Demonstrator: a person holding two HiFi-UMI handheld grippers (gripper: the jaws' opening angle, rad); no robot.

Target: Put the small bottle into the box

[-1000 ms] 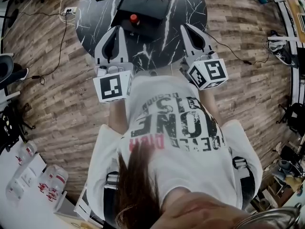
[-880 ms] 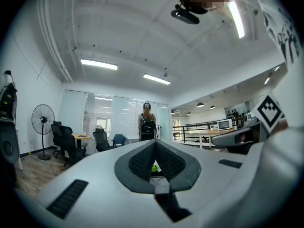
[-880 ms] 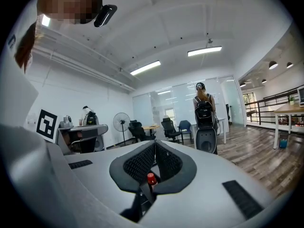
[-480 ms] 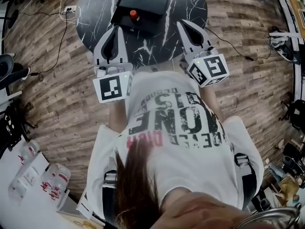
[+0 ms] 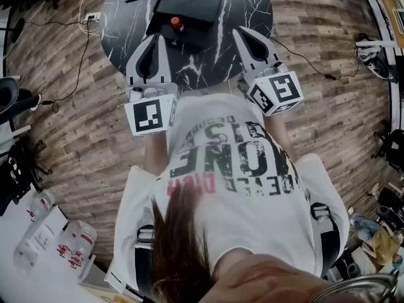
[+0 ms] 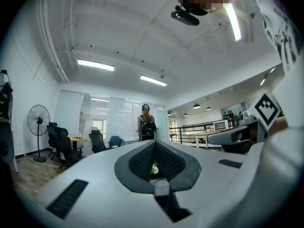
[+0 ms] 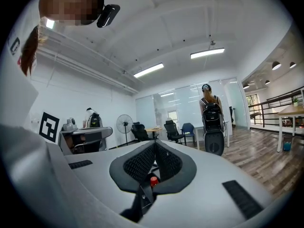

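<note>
Almost nothing has moved since a second ago: both grippers hold their places, and only the head view has drifted, so the round black desk (image 5: 126, 17) sits a touch higher. The left hand-held gripper (image 5: 154, 38) and the right hand-held gripper (image 5: 241, 34) point level over the desk's near edge, each with jaws pressed together and holding nothing. The small bottle (image 5: 176, 23), red-capped, stands upright at the near left edge of the black box (image 5: 203, 12); whether inside it or just beside, I cannot tell. It lies ahead, between the two grippers. A good pick probably means opening one gripper first, approaching level, and closing on the bottle's body below the cap.
</note>
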